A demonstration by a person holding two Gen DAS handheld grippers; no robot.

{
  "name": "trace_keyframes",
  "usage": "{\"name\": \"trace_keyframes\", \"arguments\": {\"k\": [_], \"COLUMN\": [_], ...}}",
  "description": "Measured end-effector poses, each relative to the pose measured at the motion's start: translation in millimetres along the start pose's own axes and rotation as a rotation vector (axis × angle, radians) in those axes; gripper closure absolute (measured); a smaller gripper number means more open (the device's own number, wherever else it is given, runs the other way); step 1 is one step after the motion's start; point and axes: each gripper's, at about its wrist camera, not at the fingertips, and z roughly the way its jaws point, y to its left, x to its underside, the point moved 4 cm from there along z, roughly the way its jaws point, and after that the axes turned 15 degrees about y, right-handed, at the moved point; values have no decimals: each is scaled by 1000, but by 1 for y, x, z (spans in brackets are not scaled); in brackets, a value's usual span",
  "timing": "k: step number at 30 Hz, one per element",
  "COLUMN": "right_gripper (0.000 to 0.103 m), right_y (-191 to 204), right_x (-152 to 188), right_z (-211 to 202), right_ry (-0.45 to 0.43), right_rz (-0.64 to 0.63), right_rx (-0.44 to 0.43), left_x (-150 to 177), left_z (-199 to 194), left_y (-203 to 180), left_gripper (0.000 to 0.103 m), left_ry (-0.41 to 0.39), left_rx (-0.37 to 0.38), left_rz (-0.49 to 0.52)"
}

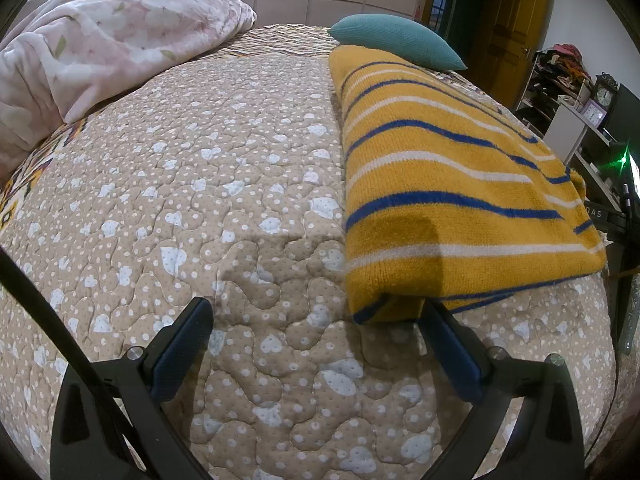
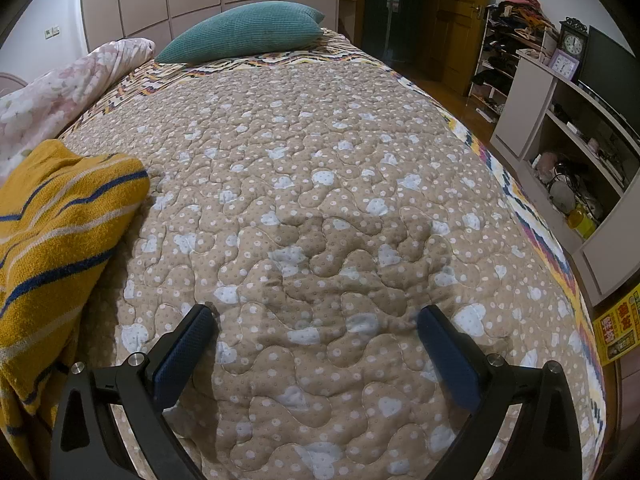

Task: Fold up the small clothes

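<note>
- The left gripper (image 1: pixel 316 312) has its two blue fingers (image 1: pixel 188 344) spread wide. It holds nothing.
- Its right finger tip sits just at the near edge of the yellow striped sweater (image 1: pixel 452 184). I cannot tell if it touches.
- The right gripper (image 2: pixel 316 316) also has its blue fingers (image 2: pixel 184 352) spread wide, with nothing between them. Only the bed cover shows under it.
- The sweater is folded flat. It is yellow with blue and white stripes. It lies on the brown bed cover (image 1: pixel 208 184) with white dots and hearts.
- In the left wrist view the sweater is on the right side of the bed. In the right wrist view the sweater (image 2: pixel 60 232) is off to the left of the gripper, apart from it.
- A green pillow (image 2: pixel 244 32) lies at the far end of the bed, just past the sweater.
- A pink flowery blanket (image 1: pixel 100 40) is bunched up on the far left.
- Shelves with clocks (image 2: pixel 572 46) stand by the wall on the right.
</note>
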Motion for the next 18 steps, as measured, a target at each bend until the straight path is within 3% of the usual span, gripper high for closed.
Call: {"name": "trace_keyframes", "arguments": {"k": [18], "right_gripper": [0], "right_y": [-1], "right_x": [0], "right_z": [0], "right_ry": [0], "right_rz": [0], "right_rx": [1], "left_x": [0], "left_z": [1], "left_y": [0], "left_gripper": [0], "left_ry": [-1], "left_rx": [6], "left_rz": [-1]}}
